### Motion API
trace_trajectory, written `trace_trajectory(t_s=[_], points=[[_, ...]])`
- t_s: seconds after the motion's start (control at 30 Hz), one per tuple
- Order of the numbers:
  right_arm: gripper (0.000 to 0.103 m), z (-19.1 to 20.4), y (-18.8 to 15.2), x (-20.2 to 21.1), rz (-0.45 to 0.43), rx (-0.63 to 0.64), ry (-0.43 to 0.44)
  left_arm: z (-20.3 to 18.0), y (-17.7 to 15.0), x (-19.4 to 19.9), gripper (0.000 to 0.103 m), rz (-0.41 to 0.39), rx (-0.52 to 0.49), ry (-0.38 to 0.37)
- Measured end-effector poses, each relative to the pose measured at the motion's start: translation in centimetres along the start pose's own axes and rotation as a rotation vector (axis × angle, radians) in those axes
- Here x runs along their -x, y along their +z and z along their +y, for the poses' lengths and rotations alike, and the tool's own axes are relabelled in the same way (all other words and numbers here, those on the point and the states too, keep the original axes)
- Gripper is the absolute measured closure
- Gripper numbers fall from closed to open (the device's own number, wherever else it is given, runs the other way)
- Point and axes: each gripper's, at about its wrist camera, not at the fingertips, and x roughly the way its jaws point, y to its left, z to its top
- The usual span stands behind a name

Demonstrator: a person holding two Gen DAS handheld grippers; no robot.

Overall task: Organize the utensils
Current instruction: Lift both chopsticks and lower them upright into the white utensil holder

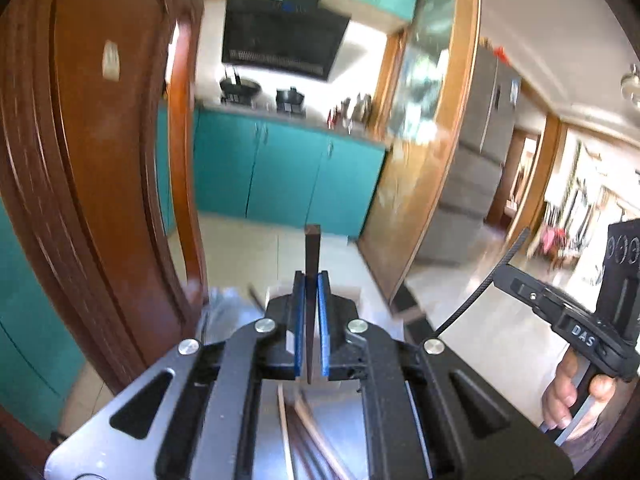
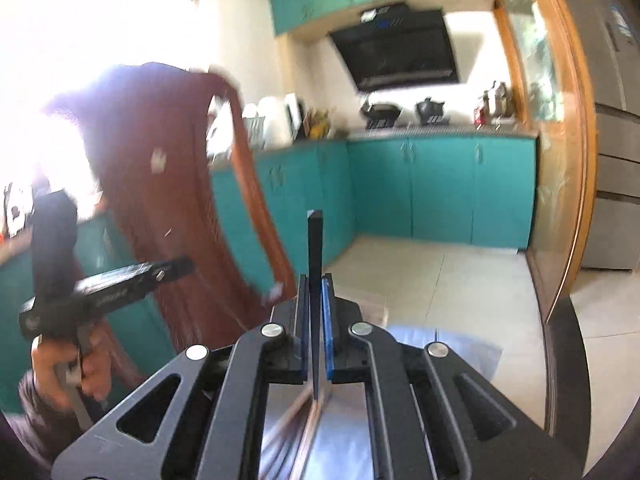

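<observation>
My left gripper is shut on a dark chopstick that stands upright between its blue pads, raised in the air. My right gripper is shut on another dark chopstick, also upright. Below each gripper lie several more chopsticks, brown in the left wrist view and blurred in the right wrist view, on a shiny steel surface. The right gripper's body shows at the right of the left wrist view; the left one's shows at the left of the right wrist view.
A brown wooden door stands close on the left. Teal kitchen cabinets with pots and a range hood are ahead. A wood-framed glass door and a grey fridge stand to the right, over a tiled floor.
</observation>
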Motion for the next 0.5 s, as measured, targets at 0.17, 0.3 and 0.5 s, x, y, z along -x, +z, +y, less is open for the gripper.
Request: trace_trajectory(t_s=[0.17, 0.3, 0.5], points=[[0.096, -1.7, 1.8, -1.8, -0.079, -0.119, -0.009, 0.8, 3.1, -0.6, 0.096, -0.082, 0.075, -0.018], [0.096, -3.1, 2.3, -4.0, -0.105, -0.189, -0.026, 1.1, 4.4, -1.7, 0.096, -0.127, 0.120, -0.025], [0.096, -3.6, 1.6, -6.0, -0.139, -0.164, -0.124, 2.1, 5.3, -2.9, 0.096, -0.212, 0.147, 0.016]])
